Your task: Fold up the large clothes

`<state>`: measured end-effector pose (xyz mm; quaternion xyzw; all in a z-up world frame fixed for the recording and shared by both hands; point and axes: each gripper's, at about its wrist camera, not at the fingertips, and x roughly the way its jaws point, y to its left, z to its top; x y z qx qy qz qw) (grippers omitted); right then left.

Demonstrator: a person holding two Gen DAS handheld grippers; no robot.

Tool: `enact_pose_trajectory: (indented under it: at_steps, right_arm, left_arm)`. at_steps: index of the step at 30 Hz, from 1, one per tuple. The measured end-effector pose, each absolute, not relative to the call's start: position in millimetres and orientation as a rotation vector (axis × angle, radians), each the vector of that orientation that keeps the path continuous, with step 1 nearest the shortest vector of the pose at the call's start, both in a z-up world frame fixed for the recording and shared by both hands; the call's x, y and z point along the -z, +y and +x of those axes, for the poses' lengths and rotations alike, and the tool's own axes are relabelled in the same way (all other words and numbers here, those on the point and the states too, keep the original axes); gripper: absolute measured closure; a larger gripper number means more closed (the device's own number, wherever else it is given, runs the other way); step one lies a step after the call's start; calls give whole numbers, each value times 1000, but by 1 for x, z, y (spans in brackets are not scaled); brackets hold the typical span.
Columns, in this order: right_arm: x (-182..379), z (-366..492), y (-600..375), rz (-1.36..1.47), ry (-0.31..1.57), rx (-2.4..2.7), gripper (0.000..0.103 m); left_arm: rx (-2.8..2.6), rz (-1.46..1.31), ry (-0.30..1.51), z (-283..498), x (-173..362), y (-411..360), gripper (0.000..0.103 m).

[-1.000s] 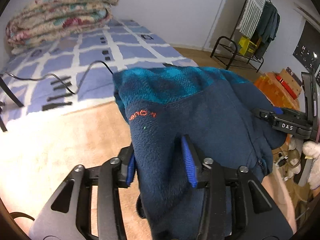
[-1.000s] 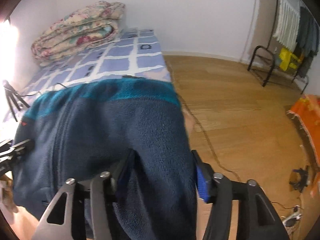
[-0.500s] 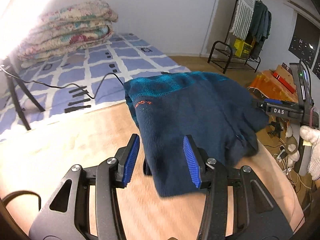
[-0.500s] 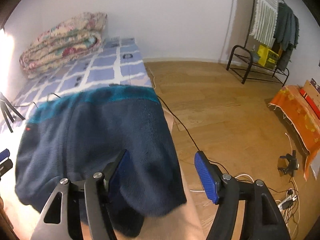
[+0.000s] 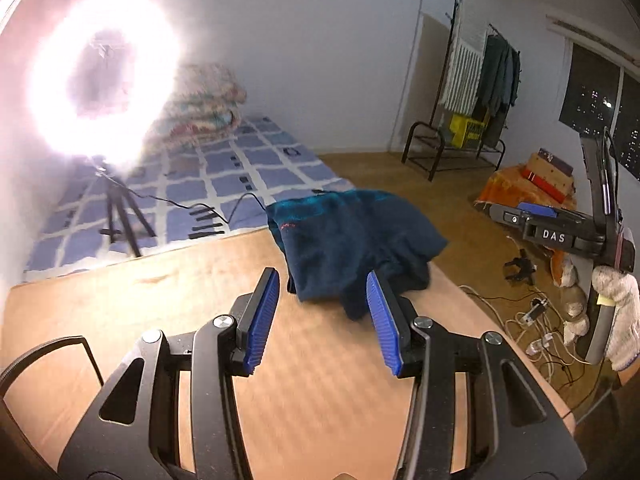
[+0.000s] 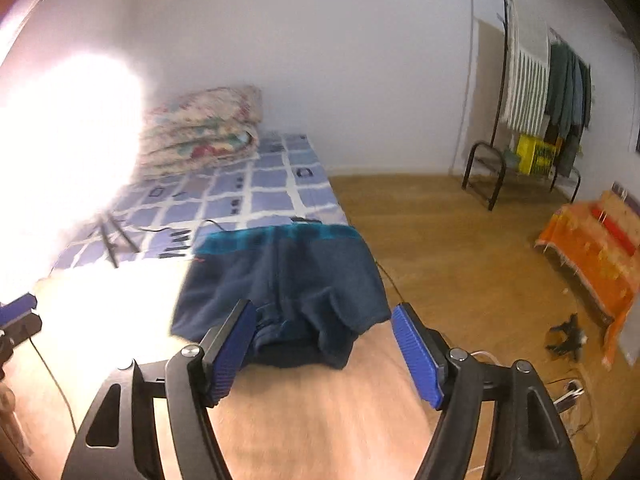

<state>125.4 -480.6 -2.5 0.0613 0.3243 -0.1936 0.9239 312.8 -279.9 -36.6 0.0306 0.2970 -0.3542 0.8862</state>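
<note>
A dark navy fleece (image 5: 352, 240) with a teal band and a small red logo lies folded at the far right end of the wooden table (image 5: 160, 304). My left gripper (image 5: 322, 280) hovers above the table short of the fleece, open, with nothing between its blue pads. In the right wrist view the fleece (image 6: 288, 272) lies just beyond my right gripper (image 6: 323, 310). Its jaws are opening and the pads touch nothing. The fleece's near hem is rumpled, and its right side reaches the table's edge.
A glaring ring light (image 5: 100, 76) on a tripod stands at the left by a bed (image 5: 240, 168) with a blue check cover and a folded quilt (image 6: 200, 132). Right of the table lie wooden floor, cables (image 5: 532, 308), an orange cloth (image 6: 592, 248) and a clothes rack (image 5: 480, 92).
Both grippers let go of the fleece and drew back and upward. The fleece dropped flat onto the table, and the right jaws spread wider.
</note>
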Motion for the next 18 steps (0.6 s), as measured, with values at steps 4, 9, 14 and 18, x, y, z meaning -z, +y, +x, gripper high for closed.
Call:
enact_pose_trajectory:
  at_steps: [4,9,14,18]
  right_arm:
    - [-31,74,-435,99,619,396,23]
    - [-52,22,-395,136,578,363,15]
    - [-57,-23,-356,145,527,355,9]
    - [-50,-46,-330,137,510,363,5]
  left_arm:
    - [722,66,580,264,8,-243,44]
    - [723,71,545,206,-15,-204,39]
    - [720,52,517,152,-25,-170,24]
    - [700,68,507,122,-22,-153,18]
